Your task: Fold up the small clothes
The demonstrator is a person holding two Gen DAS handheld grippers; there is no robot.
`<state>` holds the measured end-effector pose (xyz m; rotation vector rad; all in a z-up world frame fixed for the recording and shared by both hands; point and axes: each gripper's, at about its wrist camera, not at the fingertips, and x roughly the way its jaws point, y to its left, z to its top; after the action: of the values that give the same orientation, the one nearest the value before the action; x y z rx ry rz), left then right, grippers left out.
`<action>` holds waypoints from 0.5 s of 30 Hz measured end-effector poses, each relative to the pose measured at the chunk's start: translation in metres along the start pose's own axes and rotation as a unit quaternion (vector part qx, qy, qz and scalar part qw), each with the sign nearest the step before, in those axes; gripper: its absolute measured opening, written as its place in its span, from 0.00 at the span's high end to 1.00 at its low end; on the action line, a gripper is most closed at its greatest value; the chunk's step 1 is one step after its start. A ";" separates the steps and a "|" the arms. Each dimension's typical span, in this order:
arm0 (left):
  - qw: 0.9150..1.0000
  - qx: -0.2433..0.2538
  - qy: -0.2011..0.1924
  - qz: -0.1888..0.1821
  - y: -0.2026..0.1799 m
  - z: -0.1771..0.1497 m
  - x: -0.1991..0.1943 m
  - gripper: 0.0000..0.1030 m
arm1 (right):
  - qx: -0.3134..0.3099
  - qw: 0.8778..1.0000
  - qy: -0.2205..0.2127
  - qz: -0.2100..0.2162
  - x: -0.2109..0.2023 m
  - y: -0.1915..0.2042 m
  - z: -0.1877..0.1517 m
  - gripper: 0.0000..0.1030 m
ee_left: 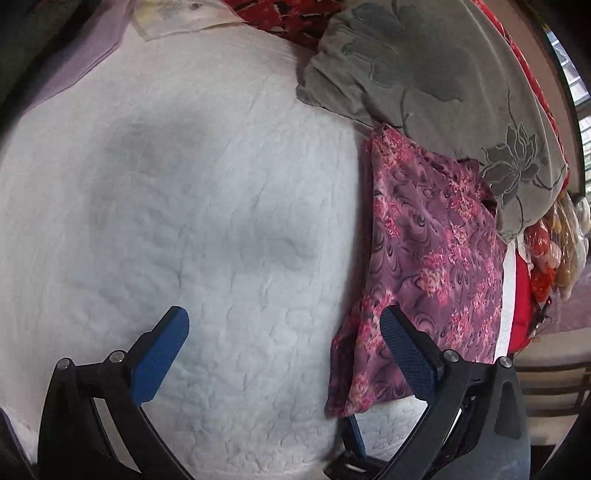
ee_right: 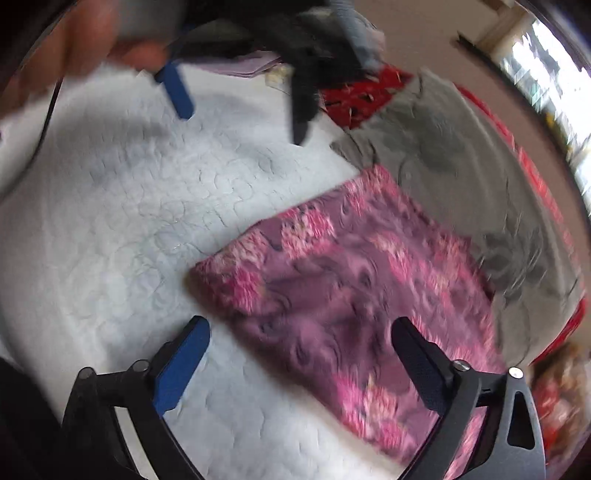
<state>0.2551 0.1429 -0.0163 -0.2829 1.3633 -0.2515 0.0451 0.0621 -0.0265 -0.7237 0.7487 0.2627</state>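
A folded purple garment with pink flowers [ee_left: 428, 258] lies on the white quilted bed [ee_left: 184, 184], at the right in the left wrist view. My left gripper [ee_left: 284, 321] is open and empty above the bed, its right finger [ee_left: 406, 354] over the garment's near edge. In the blurred right wrist view the same garment [ee_right: 351, 295] lies ahead. My right gripper [ee_right: 299, 332] is open and empty, just above its near end. The left gripper [ee_right: 240, 122] shows open at the top of that view. Part of the right gripper [ee_left: 354, 435] pokes out under the garment's corner.
A grey floral pillow [ee_left: 443, 74] lies behind the garment, also in the right wrist view [ee_right: 461, 166]. Red patterned cloth [ee_left: 288, 18] and a lilac sheet [ee_left: 74, 66] lie at the far edge. The bed's right edge drops off beside a wooden chair [ee_left: 546, 387].
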 end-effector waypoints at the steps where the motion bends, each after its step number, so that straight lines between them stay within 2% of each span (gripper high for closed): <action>1: 1.000 0.003 0.003 -0.003 -0.003 0.003 0.002 0.00 | -0.009 1.000 -0.016 -0.021 0.002 0.006 0.004 0.13; 3: 1.000 0.006 0.010 -0.018 -0.007 0.009 0.006 0.00 | -0.013 0.998 -0.034 -0.042 0.005 0.006 0.007 0.35; 5: 0.999 0.002 0.024 -0.044 -0.013 0.018 0.015 0.00 | -0.010 0.998 -0.029 -0.047 0.015 0.001 0.011 0.94; 7: 0.997 -0.006 0.037 -0.067 -0.019 0.027 0.023 0.00 | 0.008 0.999 -0.024 -0.037 0.023 -0.011 0.013 0.94; 10: 0.994 -0.015 0.053 -0.098 -0.033 0.039 0.038 0.00 | 0.055 0.996 -0.060 -0.031 0.006 -0.034 0.008 0.94; 15: 0.990 -0.019 0.079 -0.116 -0.066 0.052 0.063 0.00 | 0.082 0.990 -0.106 -0.037 -0.016 -0.055 0.002 0.94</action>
<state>0.3169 0.0625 -0.0429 -0.4637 1.4941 -0.4498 0.0598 0.0234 0.0135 -0.5570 0.5336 0.2048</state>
